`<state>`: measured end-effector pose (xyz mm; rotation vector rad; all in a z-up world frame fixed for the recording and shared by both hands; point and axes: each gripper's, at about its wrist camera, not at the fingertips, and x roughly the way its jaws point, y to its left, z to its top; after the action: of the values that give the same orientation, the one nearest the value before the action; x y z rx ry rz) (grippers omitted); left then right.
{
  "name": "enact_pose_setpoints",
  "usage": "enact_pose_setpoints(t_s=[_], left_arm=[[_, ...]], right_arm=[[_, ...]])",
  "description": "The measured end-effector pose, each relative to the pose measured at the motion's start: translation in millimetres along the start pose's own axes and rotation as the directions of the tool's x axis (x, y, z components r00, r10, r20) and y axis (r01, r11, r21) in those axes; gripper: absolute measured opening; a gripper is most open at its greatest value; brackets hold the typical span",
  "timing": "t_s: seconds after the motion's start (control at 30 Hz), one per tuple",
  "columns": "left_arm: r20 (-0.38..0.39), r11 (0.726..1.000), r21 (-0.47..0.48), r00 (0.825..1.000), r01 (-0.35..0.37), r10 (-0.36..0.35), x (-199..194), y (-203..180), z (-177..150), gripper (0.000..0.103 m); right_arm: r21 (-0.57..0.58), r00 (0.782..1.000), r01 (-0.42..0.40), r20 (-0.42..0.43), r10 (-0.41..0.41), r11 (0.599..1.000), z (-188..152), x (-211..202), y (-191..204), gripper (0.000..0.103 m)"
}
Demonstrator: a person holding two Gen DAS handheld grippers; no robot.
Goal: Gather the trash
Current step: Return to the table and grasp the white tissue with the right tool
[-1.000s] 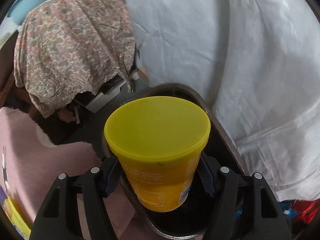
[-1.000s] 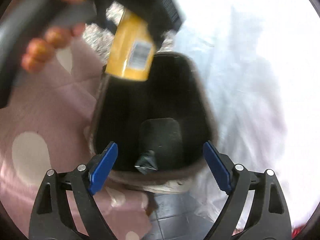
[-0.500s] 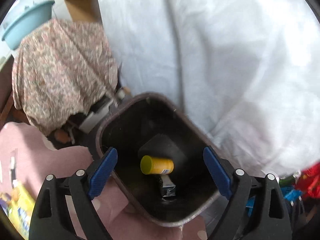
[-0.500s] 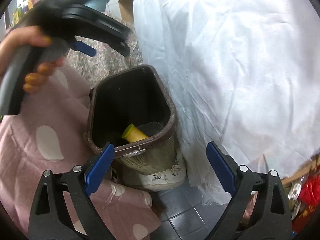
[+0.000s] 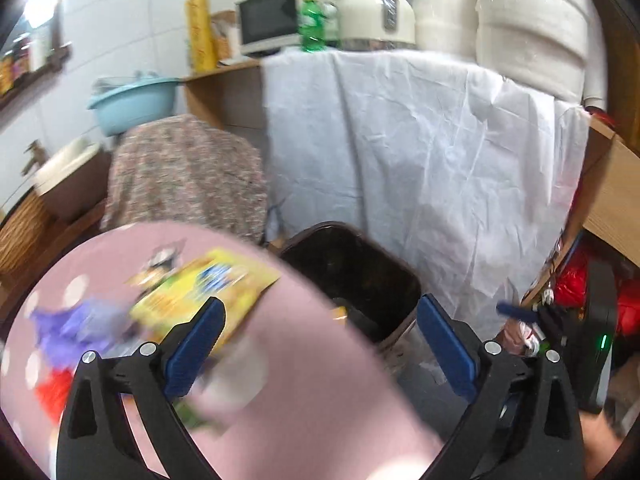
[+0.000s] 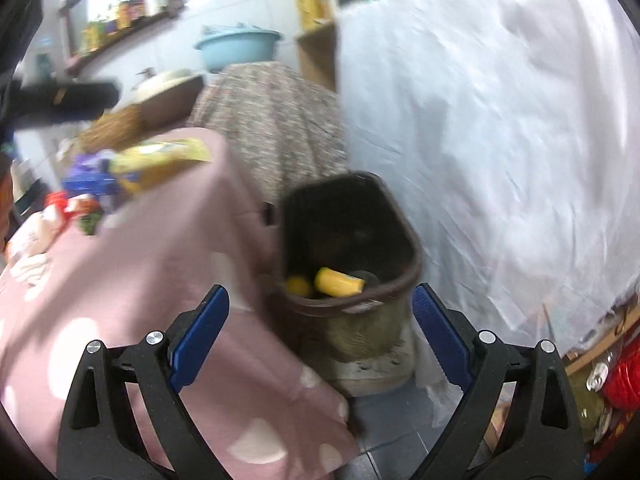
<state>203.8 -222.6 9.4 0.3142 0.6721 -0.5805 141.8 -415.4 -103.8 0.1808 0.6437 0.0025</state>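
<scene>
Grippers, left [image 5: 320, 344] and right [image 6: 320, 336] (both spread, holding nothing), angled toward the bin [image 6: 404, 224]

Motion blur smears everything on the pink tabletop [image 5: 304, 360] in the left wrist view: the yellow packet [image 5: 208, 288] shows colours but no readable print, and the purple wrapper [image 5: 76, 328] and red scrap [image 5: 54, 392] beside it are just smudges. The tabletop's edge hides the near side of the trash bin [image 5: 400, 276], so only a sliver of yellow shows inside. From the right wrist, the yellow cup [image 6: 338, 282] lies in the bin [image 6: 404, 236] with its label unreadable, and a second yellow item [image 6: 298, 285] is half hidden by the rim. The left gripper's [image 6: 60, 98] dark body is blurred and cut by the frame edge.
</scene>
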Motion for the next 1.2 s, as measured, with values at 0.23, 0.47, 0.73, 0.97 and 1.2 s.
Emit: enact_pose_setpoints(t_s=[0.23, 0.47, 0.73, 0.97, 1.2], left_arm=[[0.002, 0.973, -0.187, 0.99, -0.136, 0.139, -76.1, 77.5, -83.2, 0.096], [-0.041, 0.895, -0.342, 0.956, -0.286, 0.29, -136.0, 131.7, -160.0, 0.096], [-0.103, 0.843, -0.397, 0.93, -0.363, 0.352, -161.7, 163.6, -212.2, 0.095], [-0.108, 0.835, -0.403, 0.925, -0.375, 0.363, -173.4, 183.5, -227.1, 0.095], [-0.097, 0.859, -0.372, 0.935, -0.352, 0.341, -170.1, 198.7, -214.4, 0.095]], right_arm=[[-0.102, 0.988, -0.151, 0.024, 0.154, 0.983, 10.5, -20.0, 78.6, 0.092], [-0.195, 0.932, -0.36, -0.02, 0.363, 0.912, 18.0, -32.9, 166.9, 0.092], [-0.383, 0.875, -0.483, -0.18, 0.449, 0.787, 6.4, -19.3, 279.9, 0.092], [-0.583, 0.896, -0.443, -0.259, 0.362, 0.681, -2.7, 7.9, 360.0, 0.091], [-0.697, 0.923, -0.384, -0.266, 0.279, 0.605, -7.8, 34.4, 389.4, 0.053]])
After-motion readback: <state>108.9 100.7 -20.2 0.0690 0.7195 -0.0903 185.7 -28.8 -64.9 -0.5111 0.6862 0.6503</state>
